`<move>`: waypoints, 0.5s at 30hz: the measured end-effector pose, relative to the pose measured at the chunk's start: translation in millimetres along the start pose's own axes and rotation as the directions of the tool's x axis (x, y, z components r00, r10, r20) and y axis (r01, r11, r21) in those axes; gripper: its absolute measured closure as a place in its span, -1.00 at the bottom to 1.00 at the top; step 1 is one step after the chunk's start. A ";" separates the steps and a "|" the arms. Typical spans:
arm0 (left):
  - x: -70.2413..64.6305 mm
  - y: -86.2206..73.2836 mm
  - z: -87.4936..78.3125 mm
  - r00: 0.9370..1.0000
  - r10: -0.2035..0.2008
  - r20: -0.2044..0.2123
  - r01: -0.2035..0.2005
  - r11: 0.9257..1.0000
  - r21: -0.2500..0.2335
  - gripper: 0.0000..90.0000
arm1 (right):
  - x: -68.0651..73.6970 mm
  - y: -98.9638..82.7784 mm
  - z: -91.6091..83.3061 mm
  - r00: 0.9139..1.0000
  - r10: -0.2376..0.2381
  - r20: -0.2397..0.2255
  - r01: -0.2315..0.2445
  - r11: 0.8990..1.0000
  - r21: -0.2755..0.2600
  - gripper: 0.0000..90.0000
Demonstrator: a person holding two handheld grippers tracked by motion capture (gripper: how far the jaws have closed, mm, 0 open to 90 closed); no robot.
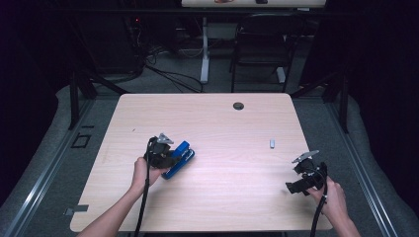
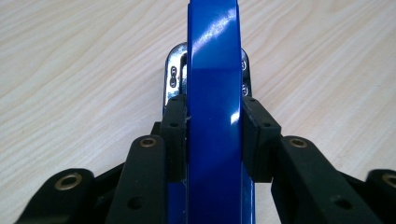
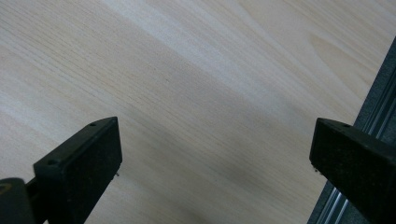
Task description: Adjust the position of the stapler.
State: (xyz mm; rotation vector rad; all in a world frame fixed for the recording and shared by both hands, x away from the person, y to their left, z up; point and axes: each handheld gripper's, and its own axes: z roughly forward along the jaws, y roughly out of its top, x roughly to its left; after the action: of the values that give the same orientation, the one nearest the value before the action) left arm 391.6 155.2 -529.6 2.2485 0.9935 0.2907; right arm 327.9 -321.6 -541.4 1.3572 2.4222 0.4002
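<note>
Stapler: blue stapler point(image 1: 179, 158) lies on the table point(image 1: 222, 123), left of the middle and nearer the near edge than the far one, set at a slant with its raised end toward the far right.
Stapler up close: in the left gripper view its glossy blue top point(image 2: 214, 116) runs straight up the middle, and a shiny metal part point(image 2: 173, 77) shows on either side at the far end.
Left gripper: left gripper point(image 1: 168, 157) sits at the stapler's near-left end, held by the left hand point(image 1: 143, 173) with a black cable trailing back to the near edge.
Left fingers: black fingers point(image 2: 261, 135) press against both sides of the blue body, pinching the stapler between them.
Right gripper: right gripper point(image 1: 295, 186) hovers close to the near right corner of the table, held by the right hand point(image 1: 332, 195), well apart from the stapler.
Right fingers: fingers point(image 3: 79, 168) are spread wide with bare wood between them and the table's right edge just beside one of them.
Other things: small pale object point(image 1: 272, 143) lies on the right half of the table; round dark grommet point(image 1: 238, 105) sits near the far edge.
</note>
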 end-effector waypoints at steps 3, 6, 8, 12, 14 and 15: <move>-6.4 2.6 -4.6 0.999 0.029 0.032 -0.029 1.000 -0.005 0.48 | -0.8 0.0 -1.0 1.000 -0.006 0.005 0.006 1.000 0.005 -0.96; -13.0 4.6 -6.8 0.997 0.057 0.054 -0.056 0.998 -0.016 0.48 | -0.9 0.0 -1.1 1.000 -0.007 0.004 0.007 1.000 0.002 -0.96; -18.1 5.9 -8.0 0.995 0.073 0.065 -0.072 0.997 -0.023 0.48 | -0.8 0.0 -1.0 1.000 -0.006 0.002 0.006 1.000 0.001 -0.96; -26.6 8.0 -9.7 0.990 0.111 0.090 -0.109 0.994 -0.031 0.48 | -0.5 -0.1 -0.9 1.000 -0.004 0.006 0.004 1.000 -0.001 -0.96; -33.8 9.2 -10.8 0.984 0.140 0.110 -0.137 0.990 -0.039 0.48 | -0.4 -0.1 -1.0 1.000 -0.003 0.007 0.003 1.000 -0.003 -0.96; -33.8 9.2 -10.8 0.984 0.140 0.110 -0.137 0.990 -0.039 0.48 | -0.4 -0.1 -1.0 1.000 -0.003 0.007 0.003 1.000 -0.002 -0.96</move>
State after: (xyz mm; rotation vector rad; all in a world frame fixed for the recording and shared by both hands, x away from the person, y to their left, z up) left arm 368.9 131.4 -513.5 2.2827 0.7703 0.2351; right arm 327.6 -322.1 -540.5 1.3512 2.4177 0.3960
